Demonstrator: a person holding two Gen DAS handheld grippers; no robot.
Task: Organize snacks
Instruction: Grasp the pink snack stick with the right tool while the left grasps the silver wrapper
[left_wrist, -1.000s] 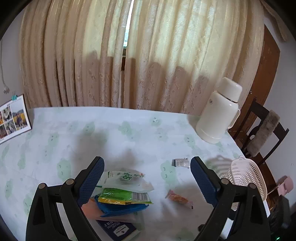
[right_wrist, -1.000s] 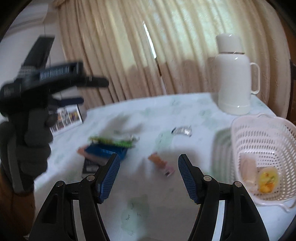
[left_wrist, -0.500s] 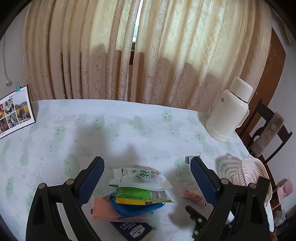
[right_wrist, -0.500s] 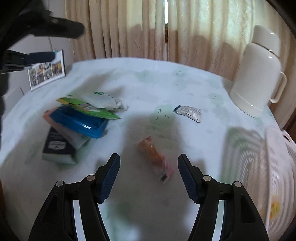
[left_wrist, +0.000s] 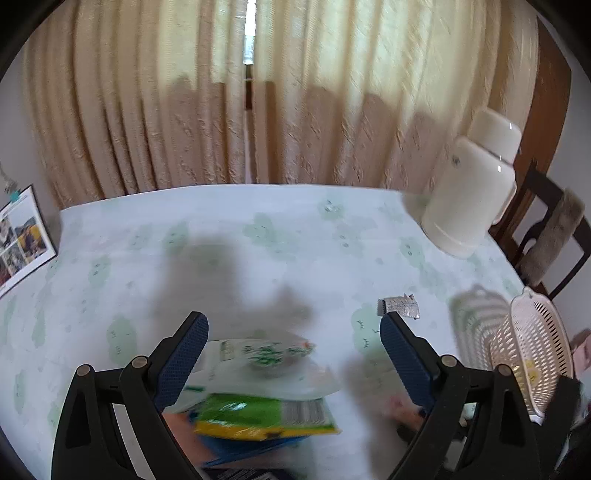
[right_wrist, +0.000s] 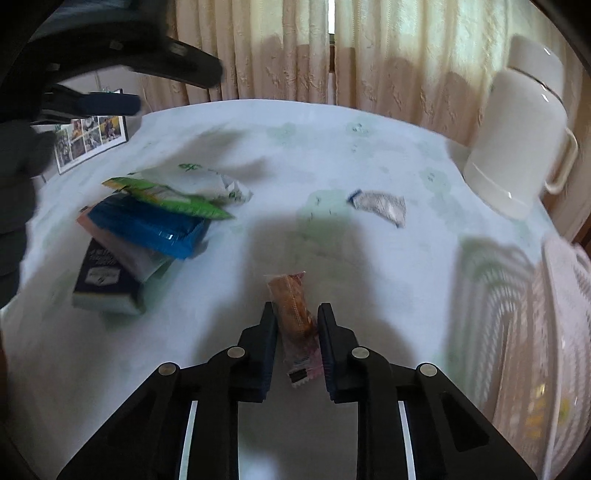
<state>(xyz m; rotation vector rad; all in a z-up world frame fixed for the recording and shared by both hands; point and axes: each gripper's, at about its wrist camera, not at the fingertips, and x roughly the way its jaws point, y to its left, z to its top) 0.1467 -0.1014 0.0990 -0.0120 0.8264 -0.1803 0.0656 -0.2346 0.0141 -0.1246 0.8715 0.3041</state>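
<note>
An orange snack bar (right_wrist: 291, 306) in a clear wrapper lies on the pale green-patterned tablecloth (right_wrist: 332, 155). My right gripper (right_wrist: 296, 307) is closing its jaws on it, and both pads touch the bar's sides. A pile of snacks sits to the left: a white-green bag (left_wrist: 258, 358), a green-yellow packet (left_wrist: 258, 417), a blue packet (right_wrist: 147, 225) and a dark box (right_wrist: 103, 280). My left gripper (left_wrist: 291, 319) hangs open just above this pile, holding nothing. A silver sachet (right_wrist: 380, 205) lies alone further back.
A white plastic basket (left_wrist: 535, 350) at the table's right edge holds a yellow item. A cream thermos jug (right_wrist: 517, 140) stands at the back right. A photo frame (left_wrist: 22, 240) leans at the left, curtains hang behind, and a dark chair (left_wrist: 554, 236) stands beyond the right edge.
My right gripper dropped onto the orange snack bar and its jaws came together on it. My left gripper came down closer to the snack pile, still open.
</note>
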